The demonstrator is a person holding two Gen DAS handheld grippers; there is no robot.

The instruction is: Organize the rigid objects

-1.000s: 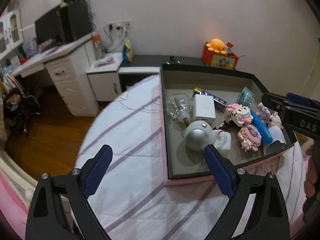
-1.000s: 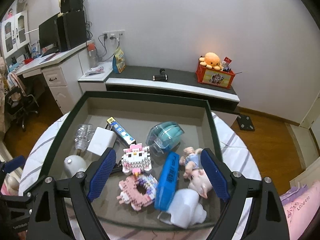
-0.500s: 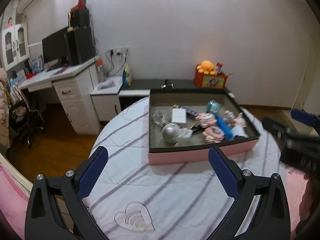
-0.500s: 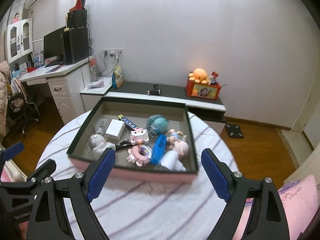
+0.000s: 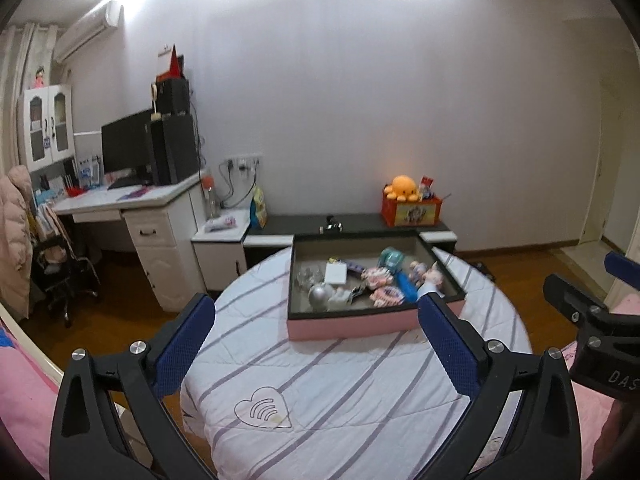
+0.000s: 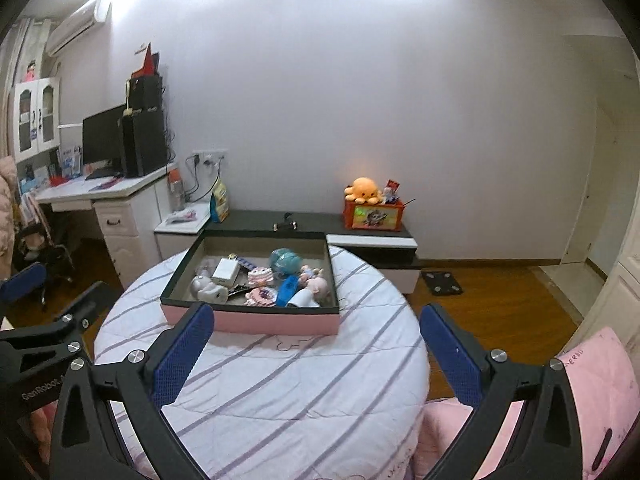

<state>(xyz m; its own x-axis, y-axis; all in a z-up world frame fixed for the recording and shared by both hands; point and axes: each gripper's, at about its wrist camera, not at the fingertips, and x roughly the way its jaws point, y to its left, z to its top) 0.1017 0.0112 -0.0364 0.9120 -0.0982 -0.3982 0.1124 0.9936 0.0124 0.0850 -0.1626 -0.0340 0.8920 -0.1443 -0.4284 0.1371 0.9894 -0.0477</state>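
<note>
A: Claw states? The left claw (image 5: 316, 320) is spread and empty; the right claw (image 6: 316, 330) is opening, nothing between its jaws.

B: And the objects?

A: All lie in the pink-sided tray (image 6: 256, 322) on the round desk (image 6: 280, 392): grey ball (image 5: 319, 294), white box (image 6: 226, 272), blue case (image 6: 287, 292).

B: Step?

A: Apparently finished; nothing remains but retreat. A second ago both claws hung just over the tray; now they stand well back.
</note>
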